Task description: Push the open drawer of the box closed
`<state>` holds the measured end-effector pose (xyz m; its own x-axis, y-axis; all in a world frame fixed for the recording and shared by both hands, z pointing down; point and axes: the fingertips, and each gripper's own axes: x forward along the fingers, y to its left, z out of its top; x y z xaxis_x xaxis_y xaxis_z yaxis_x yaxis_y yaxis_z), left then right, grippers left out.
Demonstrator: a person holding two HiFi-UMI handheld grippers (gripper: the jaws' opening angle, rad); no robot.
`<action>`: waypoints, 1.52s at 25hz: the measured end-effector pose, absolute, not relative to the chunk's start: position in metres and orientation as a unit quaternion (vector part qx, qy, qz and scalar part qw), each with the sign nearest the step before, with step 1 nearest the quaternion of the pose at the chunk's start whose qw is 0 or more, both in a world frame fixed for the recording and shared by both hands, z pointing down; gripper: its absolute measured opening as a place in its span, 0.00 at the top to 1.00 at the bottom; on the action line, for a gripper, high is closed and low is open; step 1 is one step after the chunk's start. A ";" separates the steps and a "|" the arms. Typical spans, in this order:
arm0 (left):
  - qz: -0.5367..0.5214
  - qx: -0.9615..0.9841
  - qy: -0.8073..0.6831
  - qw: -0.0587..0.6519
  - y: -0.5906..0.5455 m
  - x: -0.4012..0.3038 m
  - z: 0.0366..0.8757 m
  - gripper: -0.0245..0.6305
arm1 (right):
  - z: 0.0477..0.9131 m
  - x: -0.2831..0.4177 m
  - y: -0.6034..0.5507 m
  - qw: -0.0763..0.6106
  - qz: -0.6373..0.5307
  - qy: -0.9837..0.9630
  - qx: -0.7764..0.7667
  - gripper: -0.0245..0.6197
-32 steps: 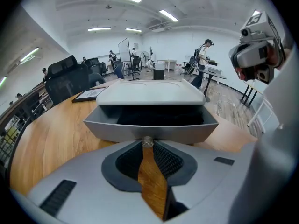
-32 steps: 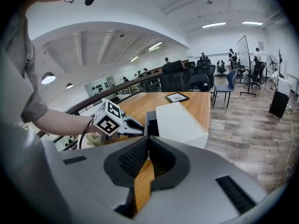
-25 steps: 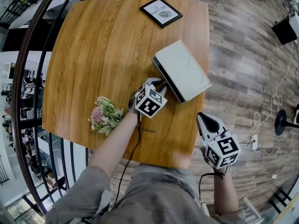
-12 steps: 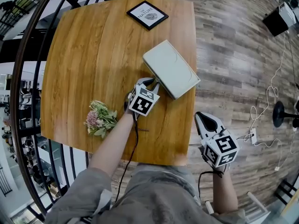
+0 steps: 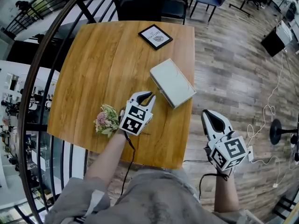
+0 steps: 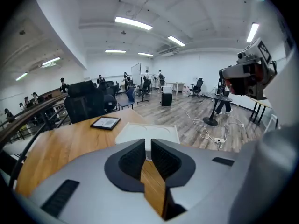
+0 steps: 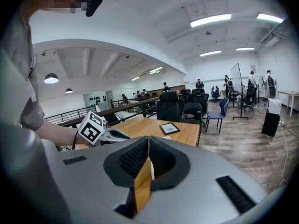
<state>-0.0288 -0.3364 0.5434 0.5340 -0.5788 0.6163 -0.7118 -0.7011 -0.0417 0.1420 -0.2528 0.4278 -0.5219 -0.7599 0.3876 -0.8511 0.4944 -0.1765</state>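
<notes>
Two hand-held grippers are hovering at the near side of a wooden table (image 5: 103, 64) in an open office. At far left, a small bunch of flowers (image 5: 106, 119) is lying on the tabletop. Just beside it, the left gripper (image 5: 148, 96) is pointing toward the white box (image 5: 172, 83), a little apart from it. Its jaws have just been closing and are standing a narrow slit apart with nothing between them. The box is sitting near the table's right edge, its drawer looking pushed in flush with the front. Beyond it, a framed picture (image 5: 155, 36) is resting flat near the far edge. Furthest right, the right gripper (image 5: 208, 115) is hanging over the plank floor (image 5: 233, 69), clear of the table, its jaws pressed together on nothing.
</notes>
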 end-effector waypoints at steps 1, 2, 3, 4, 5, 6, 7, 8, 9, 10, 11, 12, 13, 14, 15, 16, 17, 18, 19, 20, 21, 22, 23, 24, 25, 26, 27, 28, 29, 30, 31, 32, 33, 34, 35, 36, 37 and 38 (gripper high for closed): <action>0.302 0.872 -0.375 0.095 -0.333 -0.029 0.528 0.89 | 0.417 0.143 -0.250 0.125 0.166 -0.858 0.470 0.91; 0.295 0.874 -0.378 0.082 -0.330 -0.029 0.512 0.89 | 0.406 0.144 -0.248 0.119 0.158 -0.861 0.469 0.91; 0.287 0.876 -0.382 0.067 -0.327 -0.030 0.497 0.89 | 0.395 0.144 -0.246 0.111 0.150 -0.864 0.468 0.91; 0.277 0.879 -0.386 0.052 -0.324 -0.030 0.480 0.90 | 0.383 0.145 -0.245 0.102 0.142 -0.866 0.468 0.91; 0.263 0.881 -0.391 0.034 -0.321 -0.030 0.463 0.90 | 0.370 0.146 -0.244 0.092 0.131 -0.869 0.469 0.91; 0.248 0.884 -0.397 0.016 -0.318 -0.030 0.444 0.91 | 0.356 0.147 -0.243 0.081 0.120 -0.871 0.469 0.91; 0.232 0.886 -0.402 -0.002 -0.313 -0.030 0.425 0.91 | 0.342 0.148 -0.243 0.071 0.107 -0.874 0.469 0.91; 0.217 0.887 -0.407 -0.017 -0.308 -0.031 0.406 0.92 | 0.328 0.148 -0.241 0.059 0.096 -0.876 0.468 0.91; 0.203 0.889 -0.410 -0.030 -0.303 -0.031 0.389 0.92 | 0.314 0.148 -0.239 0.045 0.088 -0.879 0.467 0.91; 0.191 0.890 -0.412 -0.040 -0.296 -0.032 0.373 0.92 | 0.299 0.148 -0.236 0.027 0.082 -0.882 0.464 0.91; 0.180 0.891 -0.414 -0.048 -0.290 -0.032 0.358 0.92 | 0.283 0.147 -0.231 0.009 0.076 -0.884 0.461 0.91; 0.170 0.892 -0.415 -0.056 -0.284 -0.033 0.345 0.92 | 0.268 0.147 -0.226 -0.007 0.067 -0.886 0.458 0.91; 0.161 0.893 -0.416 -0.064 -0.279 -0.033 0.332 0.92 | 0.253 0.146 -0.222 -0.018 0.053 -0.888 0.457 0.91; 0.154 0.893 -0.417 -0.071 -0.275 -0.033 0.320 0.92 | 0.240 0.146 -0.217 -0.023 0.035 -0.888 0.459 0.91; 0.147 0.893 -0.418 -0.080 -0.270 -0.033 0.308 0.92 | 0.228 0.146 -0.213 -0.025 0.016 -0.887 0.461 0.91; 0.140 0.893 -0.419 -0.088 -0.266 -0.032 0.296 0.92 | 0.218 0.147 -0.208 -0.026 -0.001 -0.886 0.463 0.91; 0.132 0.893 -0.419 -0.097 -0.261 -0.030 0.285 0.92 | 0.210 0.148 -0.204 -0.028 -0.014 -0.886 0.463 0.91; 0.124 0.893 -0.418 -0.106 -0.255 -0.027 0.274 0.92 | 0.203 0.149 -0.199 -0.031 -0.023 -0.886 0.461 0.91; 0.115 0.894 -0.417 -0.114 -0.248 -0.025 0.263 0.92 | 0.197 0.151 -0.194 -0.035 -0.027 -0.887 0.459 0.91; 0.105 0.895 -0.416 -0.123 -0.241 -0.022 0.253 0.92 | 0.194 0.152 -0.189 -0.039 -0.030 -0.888 0.457 0.91; 0.096 0.895 -0.415 -0.131 -0.234 -0.020 0.244 0.92 | 0.191 0.153 -0.184 -0.041 -0.031 -0.889 0.456 0.91; 0.089 0.895 -0.414 -0.137 -0.227 -0.019 0.237 0.92 | 0.190 0.153 -0.180 -0.043 -0.032 -0.889 0.455 0.91; 0.085 0.895 -0.413 -0.143 -0.221 -0.017 0.232 0.92 | 0.190 0.154 -0.176 -0.044 -0.032 -0.890 0.453 0.91; 0.082 0.895 -0.414 -0.145 -0.216 -0.017 0.229 0.92 | 0.191 0.155 -0.173 -0.044 -0.031 -0.891 0.451 0.91; 0.080 0.895 -0.415 -0.145 -0.211 -0.016 0.228 0.92 | 0.193 0.155 -0.170 -0.042 -0.030 -0.892 0.449 0.91; 0.078 0.894 -0.417 -0.140 -0.207 -0.016 0.227 0.92 | 0.197 0.155 -0.168 -0.040 -0.028 -0.894 0.446 0.91; 0.077 0.895 -0.419 -0.135 -0.202 -0.016 0.228 0.92 | 0.200 0.155 -0.166 -0.036 -0.025 -0.895 0.444 0.91; 0.077 0.895 -0.421 -0.129 -0.199 -0.017 0.229 0.92 | 0.203 0.154 -0.164 -0.033 -0.023 -0.897 0.441 0.91; 0.078 0.895 -0.421 -0.126 -0.197 -0.017 0.230 0.92 | 0.206 0.153 -0.163 -0.030 -0.023 -0.898 0.437 0.91; 0.079 0.895 -0.421 -0.123 -0.195 -0.017 0.231 0.92 | 0.209 0.150 -0.161 -0.025 -0.025 -0.901 0.433 0.91; 0.079 0.896 -0.420 -0.121 -0.192 -0.016 0.232 0.92 | 0.211 0.147 -0.158 -0.020 -0.029 -0.903 0.428 0.91; 0.077 0.897 -0.419 -0.116 -0.189 -0.015 0.232 0.92 | 0.213 0.144 -0.155 -0.014 -0.033 -0.905 0.423 0.91; 0.074 0.898 -0.419 -0.110 -0.184 -0.015 0.233 0.92 | 0.215 0.140 -0.151 -0.011 -0.035 -0.908 0.417 0.91; 0.073 0.899 -0.420 -0.104 -0.180 -0.016 0.235 0.92 | 0.219 0.136 -0.148 -0.008 -0.034 -0.911 0.411 0.91; 0.073 0.898 -0.422 -0.099 -0.177 -0.018 0.238 0.92 | 0.223 0.132 -0.145 -0.005 -0.030 -0.914 0.405 0.91; 0.076 0.897 -0.425 -0.095 -0.175 -0.021 0.242 0.92 | 0.229 0.128 -0.144 -0.003 -0.023 -0.916 0.399 0.91; 0.082 0.895 -0.428 -0.095 -0.175 -0.024 0.246 0.92 | 0.235 0.124 -0.143 0.001 -0.016 -0.919 0.394 0.91; 0.090 0.893 -0.431 -0.098 -0.177 -0.026 0.251 0.92 | 0.241 0.121 -0.143 0.005 -0.007 -0.921 0.390 0.91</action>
